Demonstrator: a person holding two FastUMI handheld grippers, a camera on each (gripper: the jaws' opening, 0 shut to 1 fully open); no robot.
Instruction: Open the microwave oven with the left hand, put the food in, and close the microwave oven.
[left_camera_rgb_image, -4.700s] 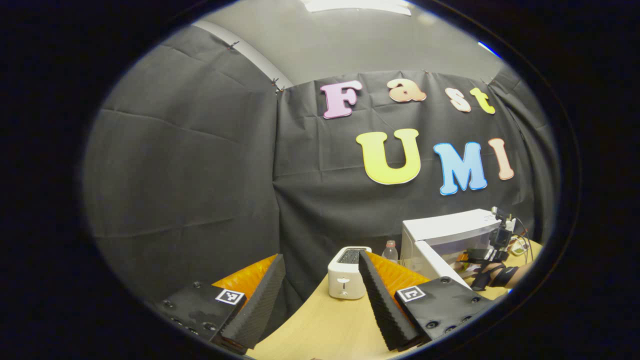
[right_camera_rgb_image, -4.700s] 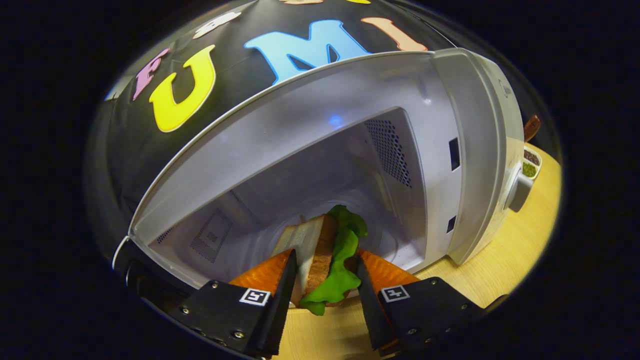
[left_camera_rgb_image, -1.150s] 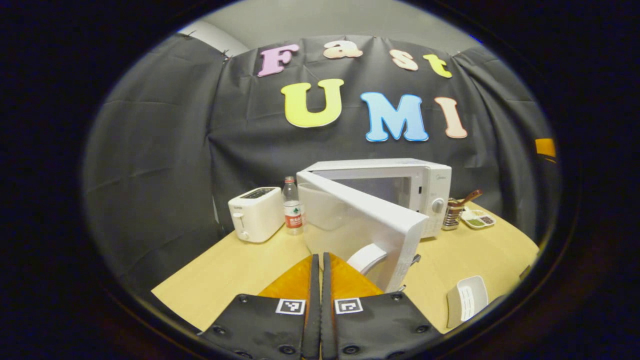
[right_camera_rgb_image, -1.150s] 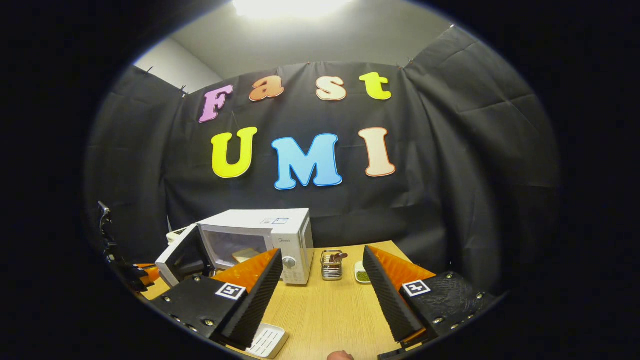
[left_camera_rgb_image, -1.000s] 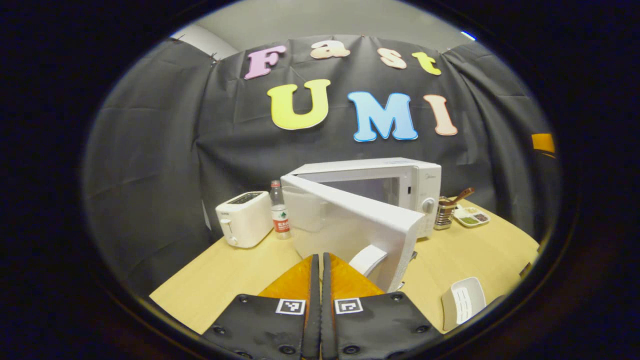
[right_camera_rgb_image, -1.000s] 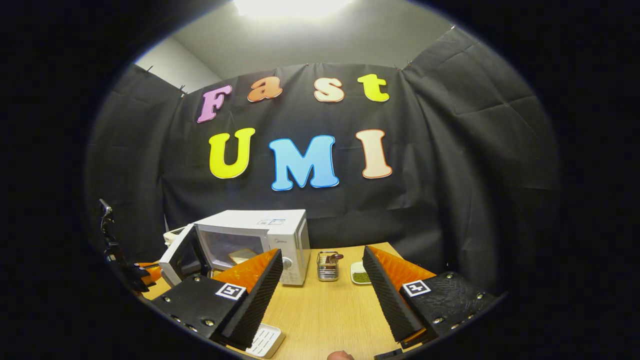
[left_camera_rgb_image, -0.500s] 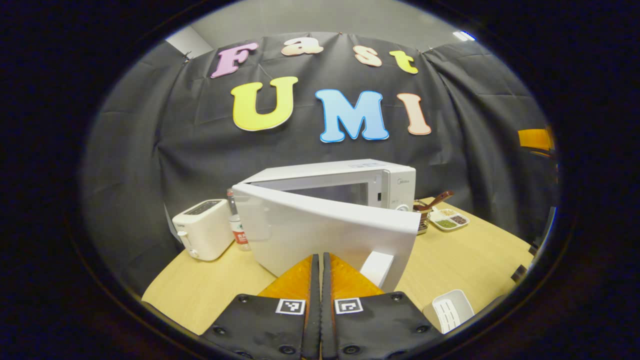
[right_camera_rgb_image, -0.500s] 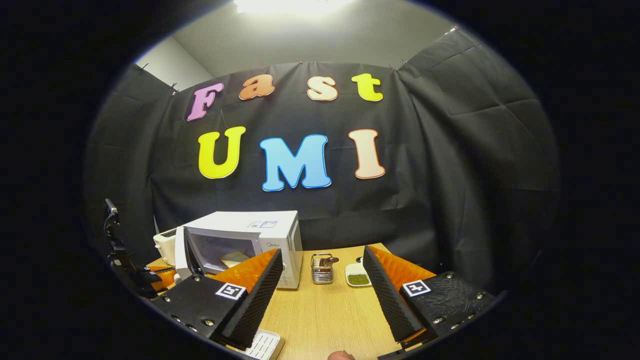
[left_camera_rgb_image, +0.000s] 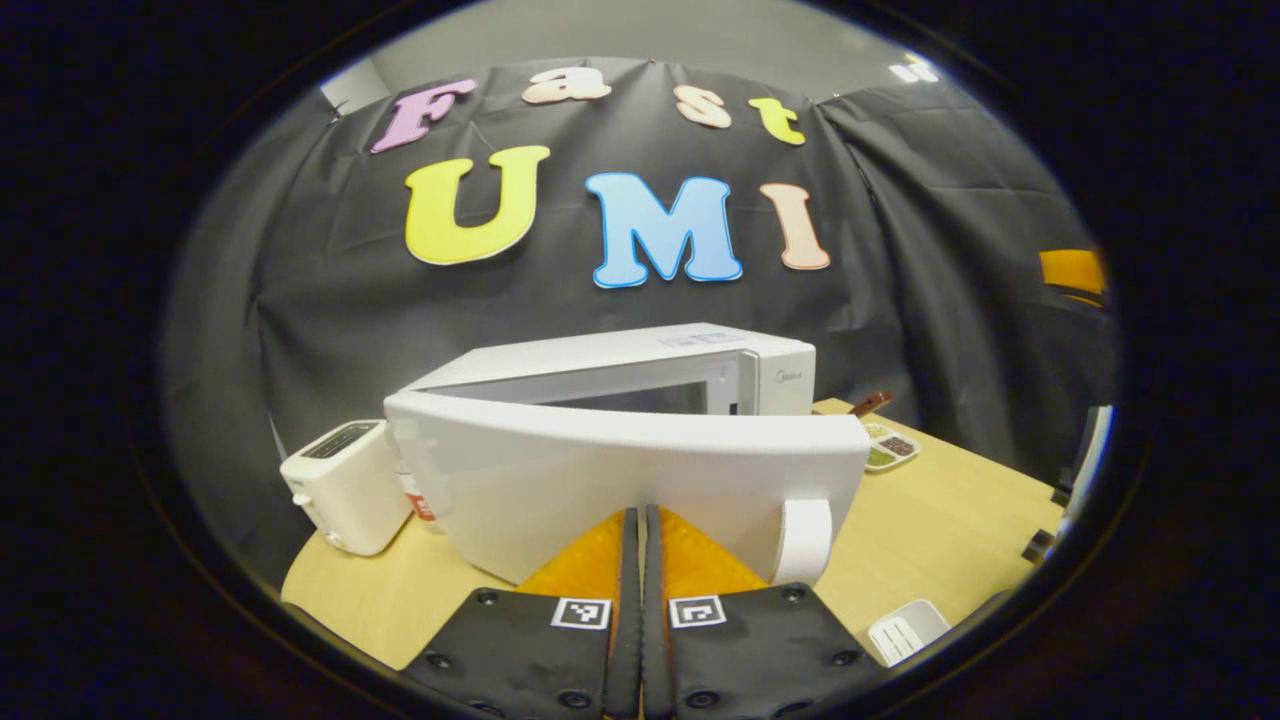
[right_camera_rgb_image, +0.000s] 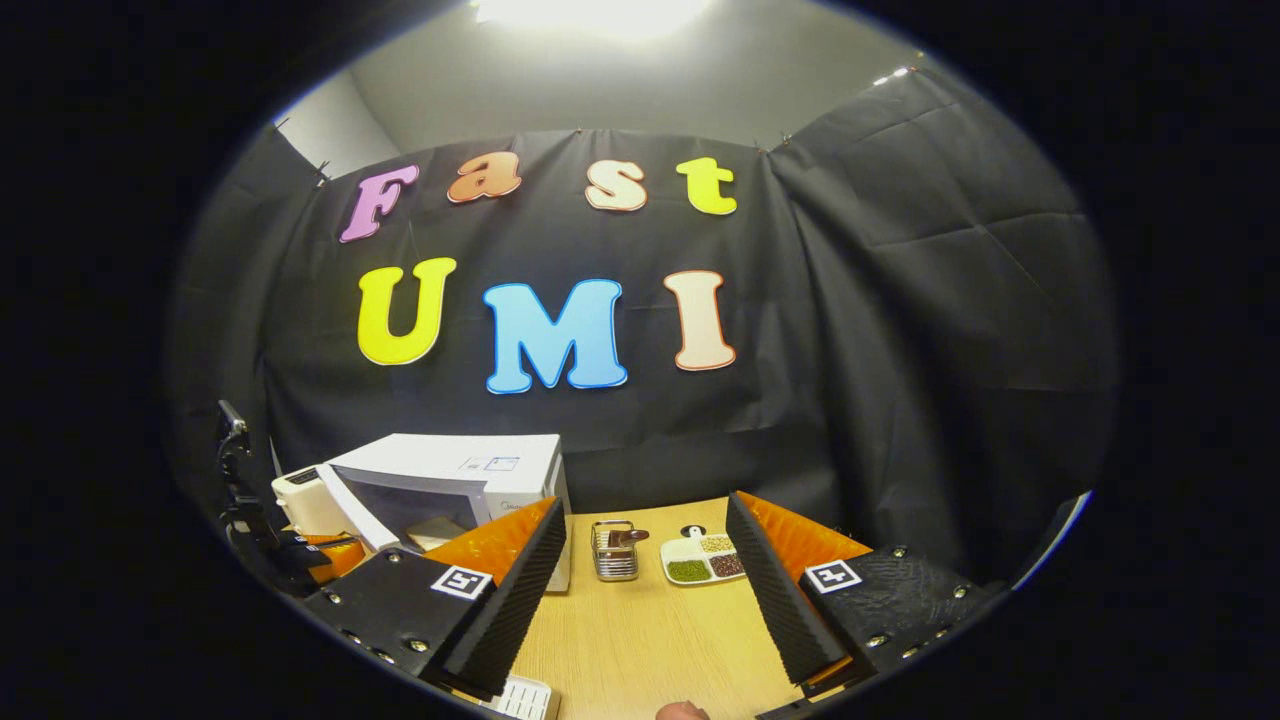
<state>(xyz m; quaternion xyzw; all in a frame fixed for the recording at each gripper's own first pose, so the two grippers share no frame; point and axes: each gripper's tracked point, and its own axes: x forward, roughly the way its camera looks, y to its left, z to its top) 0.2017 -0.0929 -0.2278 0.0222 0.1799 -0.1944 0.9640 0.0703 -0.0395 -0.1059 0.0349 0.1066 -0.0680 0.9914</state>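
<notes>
Door (left_camera_rgb_image: 600, 470) ajar (left claw (left_camera_rgb_image: 640, 520) pressing).

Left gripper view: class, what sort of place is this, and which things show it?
Probably a mock kitchen counter set up in a booth: a microwave with its door partly open, a toaster beside it, and a dish of seasonings, all on a wooden table before black cloth.

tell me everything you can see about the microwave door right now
The microwave door is a plain white, smooth panel hinged at its left side, with a white handle near its free right edge. It stands partly open, a gap showing between its top edge and the microwave oven. The shut left gripper has its tips against the door's outer face, low and near the middle. In the right gripper view the door angles outward from the cavity.
</notes>
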